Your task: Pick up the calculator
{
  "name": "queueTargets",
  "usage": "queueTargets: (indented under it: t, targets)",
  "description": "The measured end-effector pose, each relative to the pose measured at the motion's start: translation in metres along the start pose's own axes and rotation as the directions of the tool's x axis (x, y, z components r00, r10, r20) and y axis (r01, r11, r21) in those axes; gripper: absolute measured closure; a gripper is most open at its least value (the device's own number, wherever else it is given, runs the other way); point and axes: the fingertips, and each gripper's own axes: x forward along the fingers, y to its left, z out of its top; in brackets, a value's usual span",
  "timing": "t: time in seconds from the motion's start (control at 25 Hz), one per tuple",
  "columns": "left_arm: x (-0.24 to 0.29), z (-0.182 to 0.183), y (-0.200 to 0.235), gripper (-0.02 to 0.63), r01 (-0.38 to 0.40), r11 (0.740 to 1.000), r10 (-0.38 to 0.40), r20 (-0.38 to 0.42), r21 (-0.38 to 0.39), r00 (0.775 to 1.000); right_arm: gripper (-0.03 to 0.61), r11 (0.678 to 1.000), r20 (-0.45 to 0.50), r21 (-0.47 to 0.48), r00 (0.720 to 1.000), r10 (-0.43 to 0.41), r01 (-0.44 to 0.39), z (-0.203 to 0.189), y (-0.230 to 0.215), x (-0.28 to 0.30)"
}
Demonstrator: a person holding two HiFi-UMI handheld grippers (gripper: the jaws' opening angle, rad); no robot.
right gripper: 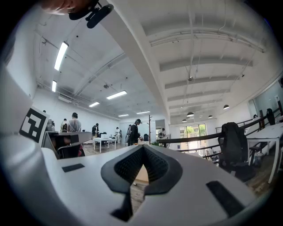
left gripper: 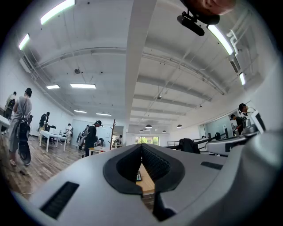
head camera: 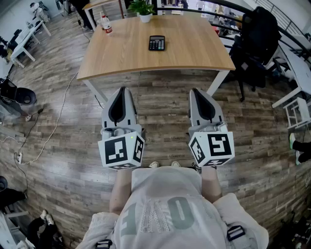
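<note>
A black calculator lies flat near the middle of a wooden table, far ahead of both grippers. My left gripper and right gripper hover side by side over the floor, short of the table's near edge. Both have their jaws shut, tips touching, with nothing between them. Through the gap behind the left gripper's tips a sliver of the calculator shows on the tabletop. The right gripper points level toward the room, with a strip of the table visible.
On the table's far side stand a potted plant and a bottle. A black office chair sits right of the table. A cable trails over the wood floor at left. Several people stand among white desks beyond.
</note>
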Motion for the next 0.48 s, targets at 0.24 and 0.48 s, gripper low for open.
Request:
queueTargets:
  t: [0.24,0.48]
  targets:
    - [0.0023,0.0086,0.0025,0.604,-0.003,1.0,0.003,0.027,0.003,1.0,0.561,1.0,0.015,-0.007,1.0,-0.003,0.003,0.0026,-0.0014,0.0031]
    - [0.0047,0.0071,-0.0018,0.604,-0.009,1.0,0.009,0.026,-0.015,1.0,0.561,1.0,0.009,-0.022,1.0,0.012,-0.012,-0.0005,-0.0088,0.0013]
